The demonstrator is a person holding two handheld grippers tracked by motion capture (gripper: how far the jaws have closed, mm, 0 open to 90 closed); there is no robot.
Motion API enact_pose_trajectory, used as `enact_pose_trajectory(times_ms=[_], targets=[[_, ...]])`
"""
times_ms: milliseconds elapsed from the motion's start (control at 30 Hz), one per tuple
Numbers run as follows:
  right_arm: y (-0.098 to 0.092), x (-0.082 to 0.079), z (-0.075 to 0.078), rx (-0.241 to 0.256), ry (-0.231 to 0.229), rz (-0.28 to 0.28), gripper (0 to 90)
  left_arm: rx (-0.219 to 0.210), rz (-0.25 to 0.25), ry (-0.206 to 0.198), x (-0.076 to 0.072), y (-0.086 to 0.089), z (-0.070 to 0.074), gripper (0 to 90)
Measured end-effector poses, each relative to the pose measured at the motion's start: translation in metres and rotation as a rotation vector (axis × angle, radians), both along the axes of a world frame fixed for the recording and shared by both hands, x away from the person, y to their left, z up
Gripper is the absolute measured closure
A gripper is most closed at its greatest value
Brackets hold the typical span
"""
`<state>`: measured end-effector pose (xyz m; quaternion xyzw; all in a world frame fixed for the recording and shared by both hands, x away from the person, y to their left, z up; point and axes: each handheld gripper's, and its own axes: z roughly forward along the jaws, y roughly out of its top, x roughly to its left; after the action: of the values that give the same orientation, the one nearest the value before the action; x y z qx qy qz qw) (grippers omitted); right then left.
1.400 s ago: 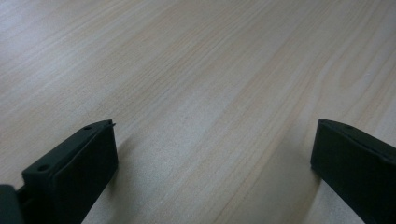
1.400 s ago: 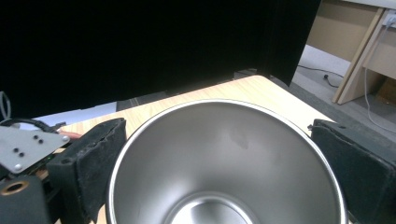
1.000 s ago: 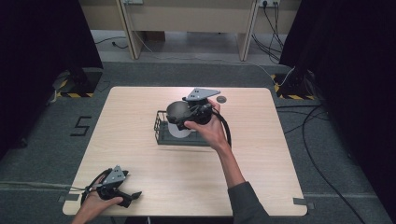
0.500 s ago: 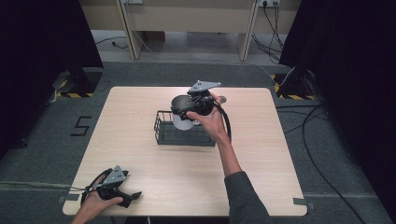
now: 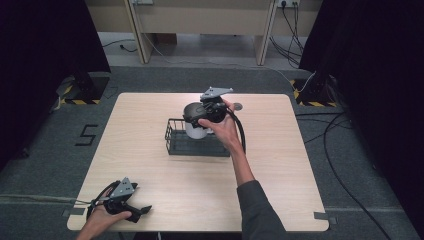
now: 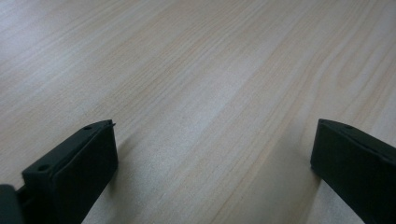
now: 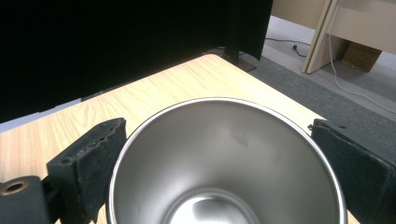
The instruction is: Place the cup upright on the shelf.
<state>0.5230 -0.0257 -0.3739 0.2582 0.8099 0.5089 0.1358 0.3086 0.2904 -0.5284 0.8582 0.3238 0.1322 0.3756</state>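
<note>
Steel cup (image 7: 226,163) gripped in right hand-held gripper (image 5: 200,116) above wire basket (image 5: 196,142) at mid-counter.

Seen from above on a pale wood counter (image 5: 150,130): cup held by right hand-held gripper, just over the black basket's far side, whether touching it not clear. From the right gripper view: shiny open mouth of the cup facing the camera, one black jaw pressed to each side of its rim. Left hand-held gripper (image 5: 140,210) resting at the near left corner of the counter, well apart from the basket, in the person's hand. From the left gripper view: jaws spread wide over bare wood, nothing between them. Small grey disc (image 5: 237,106) lying on the counter just beyond the right hand.
</note>
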Motion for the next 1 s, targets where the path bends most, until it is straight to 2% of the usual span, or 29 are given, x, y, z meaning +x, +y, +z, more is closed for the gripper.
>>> enact_pose_trajectory(times_ms=[167, 333, 533, 667, 1000], targets=[[0.001, 0.001, -0.003, -0.007, -0.002, -0.002, 6.3, 0.002, 0.0, 0.0, 0.0, 0.0, 0.0, 0.1], [0.002, 0.001, -0.005, -0.04, -0.007, 0.007, 6.3, 0.001, 0.0, 0.0, 0.0, 0.0, 0.0, 0.1], [0.0, 0.002, -0.017, -0.033, 0.004, 0.006, 6.2, 0.002, 0.0, 0.0, 0.0, 0.0, 0.0, 0.0], [-0.002, 0.003, -0.026, -0.057, 0.01, -0.002, 6.2, 0.001, 0.0, 0.001, 0.0, 0.0, 0.0, 0.0], [-0.001, 0.003, -0.039, -0.063, 0.021, -0.003, 6.0, 0.002, -0.001, 0.001, 0.0, 0.0, 0.0, 0.0]])
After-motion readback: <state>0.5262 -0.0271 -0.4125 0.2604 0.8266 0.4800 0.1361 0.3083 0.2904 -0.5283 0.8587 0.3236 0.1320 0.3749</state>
